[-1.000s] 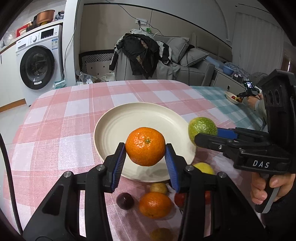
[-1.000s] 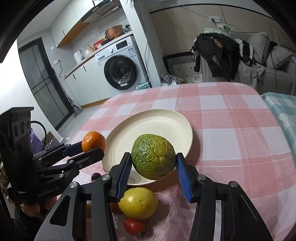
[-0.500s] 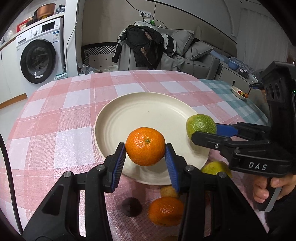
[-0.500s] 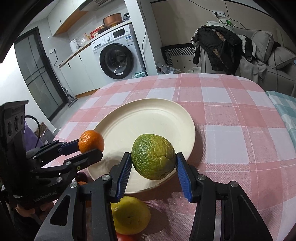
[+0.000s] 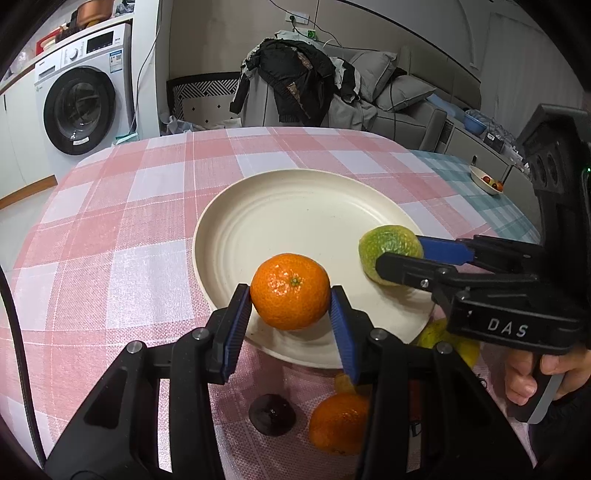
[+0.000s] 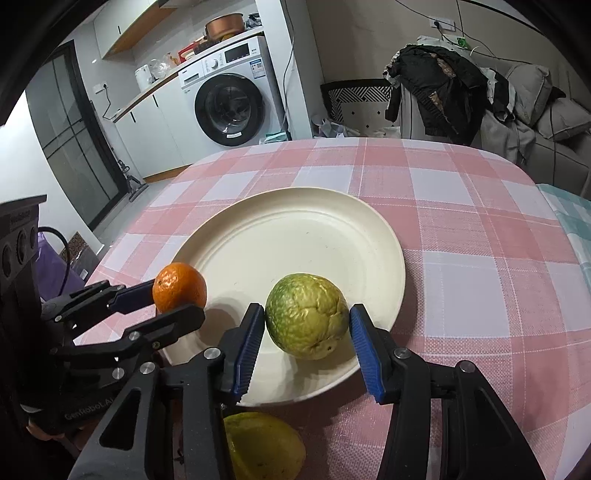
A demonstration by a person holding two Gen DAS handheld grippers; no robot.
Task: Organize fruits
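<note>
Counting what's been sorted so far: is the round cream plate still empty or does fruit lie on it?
Empty: the cream plate shows only bare surface; both fruits above it are in grippers.

You see a glossy, pebbled orange, a rough, wrinkled green fruit, a smooth matt plate, woven checked cloth lower left, and ribbed blue pads.

A home, open living space, washer sitting under a counter with a pot on top, clothes hanging over a chair, grey sofa with cushions, checked cloth covering the bench
</note>
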